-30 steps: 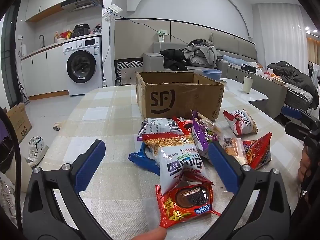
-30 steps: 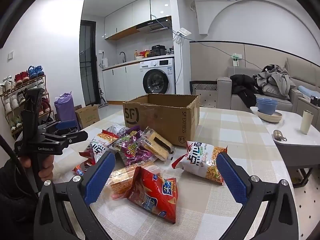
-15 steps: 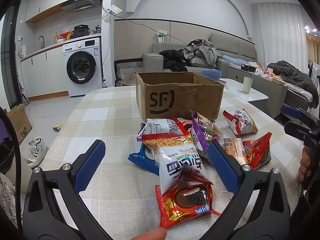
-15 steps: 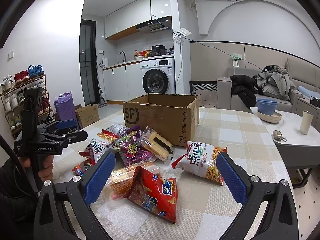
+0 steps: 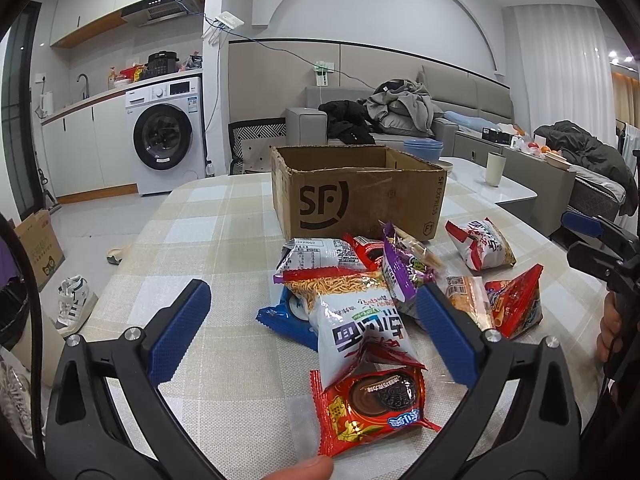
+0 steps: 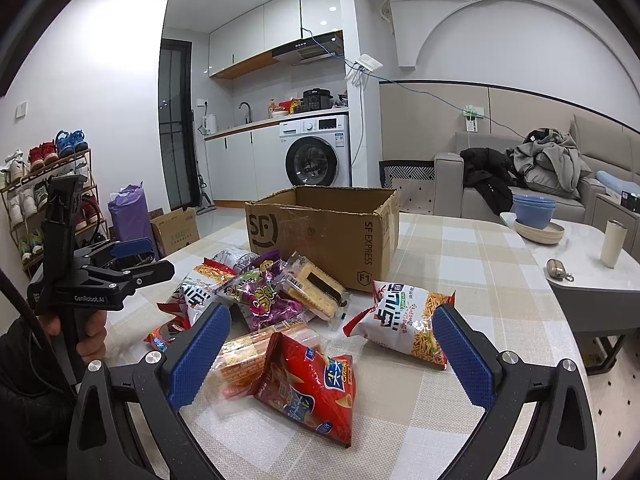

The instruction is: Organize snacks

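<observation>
The floor of the box [image 5: 356, 204] is hidden by its near wall. The blue packet [image 5: 280, 318] is largely covered by the noodle bag [image 5: 360, 332]. The orange packet [image 6: 244, 356] is partly masked by the red bag [image 6: 308, 388]. Small print on the wrappers is unreadable.

Barely shifted: left gripper [image 6: 132, 258] raised a touch toward 12 o'clock in the right-wrist view; nothing else moved.

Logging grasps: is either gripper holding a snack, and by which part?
Neither: left gripper and right gripper are open, hovering over the packets.
</observation>
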Motion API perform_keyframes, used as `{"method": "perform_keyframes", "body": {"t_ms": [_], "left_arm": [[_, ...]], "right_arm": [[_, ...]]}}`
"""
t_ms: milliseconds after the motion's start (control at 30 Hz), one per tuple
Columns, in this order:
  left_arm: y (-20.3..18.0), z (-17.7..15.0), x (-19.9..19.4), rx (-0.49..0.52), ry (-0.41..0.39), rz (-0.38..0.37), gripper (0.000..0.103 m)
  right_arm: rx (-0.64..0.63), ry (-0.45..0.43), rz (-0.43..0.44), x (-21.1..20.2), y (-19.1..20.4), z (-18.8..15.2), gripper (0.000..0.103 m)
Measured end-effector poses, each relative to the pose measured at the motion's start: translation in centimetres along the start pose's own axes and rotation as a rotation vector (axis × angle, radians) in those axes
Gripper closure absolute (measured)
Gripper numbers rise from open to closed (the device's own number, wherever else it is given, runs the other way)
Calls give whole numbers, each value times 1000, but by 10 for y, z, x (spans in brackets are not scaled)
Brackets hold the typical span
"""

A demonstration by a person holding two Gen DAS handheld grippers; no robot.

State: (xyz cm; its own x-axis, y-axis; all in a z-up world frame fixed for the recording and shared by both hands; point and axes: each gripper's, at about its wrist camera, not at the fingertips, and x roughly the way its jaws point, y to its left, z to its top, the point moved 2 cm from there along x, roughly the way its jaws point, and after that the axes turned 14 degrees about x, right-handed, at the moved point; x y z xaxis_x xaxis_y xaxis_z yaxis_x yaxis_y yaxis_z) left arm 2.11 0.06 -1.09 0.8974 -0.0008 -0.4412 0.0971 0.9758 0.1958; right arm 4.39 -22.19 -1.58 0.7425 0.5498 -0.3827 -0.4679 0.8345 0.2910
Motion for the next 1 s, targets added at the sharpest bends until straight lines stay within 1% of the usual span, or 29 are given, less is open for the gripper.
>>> {"method": "perform_keyframes", "body": {"t_ms": [1000], "left_arm": [[-1,0,-1,5,-1,1,1]], "right_arm": [[3,14,-13,6,0,-3,0]]}}
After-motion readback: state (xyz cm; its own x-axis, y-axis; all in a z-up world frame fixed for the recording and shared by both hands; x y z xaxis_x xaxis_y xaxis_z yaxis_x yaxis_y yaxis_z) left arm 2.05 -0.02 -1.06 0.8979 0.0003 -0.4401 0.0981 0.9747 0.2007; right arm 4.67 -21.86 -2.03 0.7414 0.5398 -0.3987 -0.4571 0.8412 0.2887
